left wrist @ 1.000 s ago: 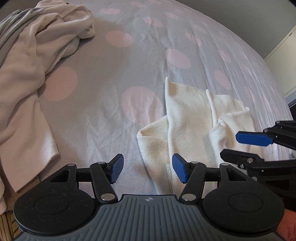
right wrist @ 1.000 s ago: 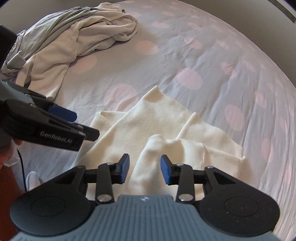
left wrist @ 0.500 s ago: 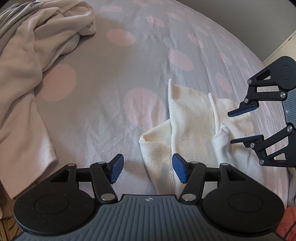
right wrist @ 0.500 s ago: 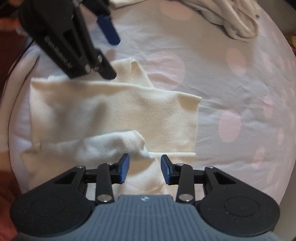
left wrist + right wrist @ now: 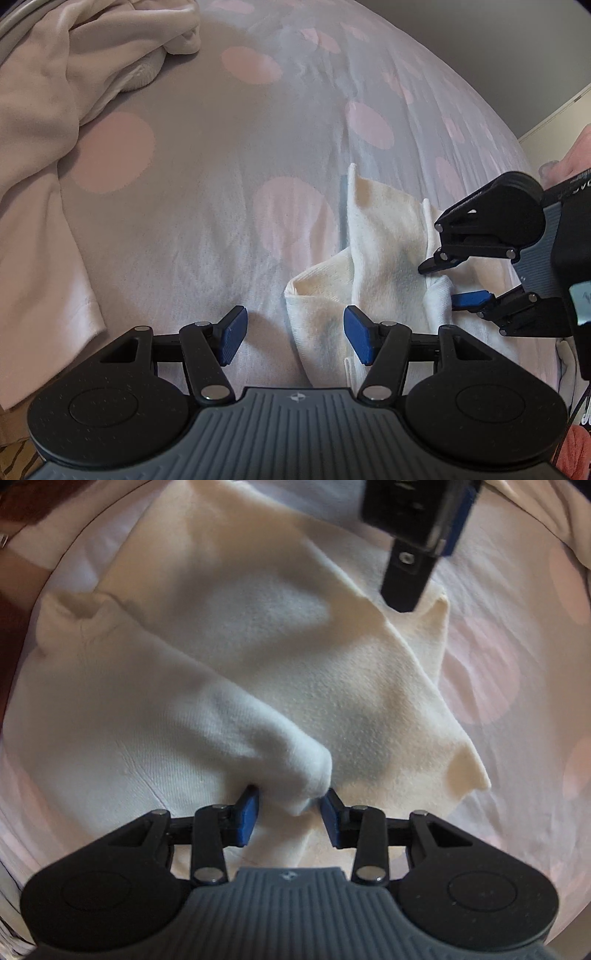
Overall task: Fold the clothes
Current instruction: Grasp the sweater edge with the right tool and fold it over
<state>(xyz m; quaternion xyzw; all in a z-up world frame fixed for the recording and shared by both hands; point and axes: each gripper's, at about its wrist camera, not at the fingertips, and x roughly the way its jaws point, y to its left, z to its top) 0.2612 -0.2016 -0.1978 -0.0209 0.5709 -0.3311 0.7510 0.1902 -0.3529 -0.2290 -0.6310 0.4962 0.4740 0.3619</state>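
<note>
A cream knit garment [image 5: 384,254] lies partly folded on the polka-dot bedsheet [image 5: 207,206]. In the right wrist view it fills the frame, with a raised fold [image 5: 295,764] of the cream garment [image 5: 258,664] between the fingers. My right gripper [image 5: 290,808] is open and straddles that fold, pads close on each side. In the left wrist view the right gripper [image 5: 439,280] comes in from the right, low on the cloth. My left gripper [image 5: 293,338] is open just above the garment's near left corner, nothing between its fingers. The left gripper's finger [image 5: 406,576] shows at the top of the right wrist view.
A heap of pale beige and white clothes [image 5: 62,96] lies at the back left of the bed. A person's hand [image 5: 576,155] holds the right gripper. A wall and cream cupboard edge [image 5: 554,114] stand beyond the bed at right.
My right gripper has swung round and dropped onto the garment, its fingers now either side of the raised fold. The left gripper has barely moved and stays open.
</note>
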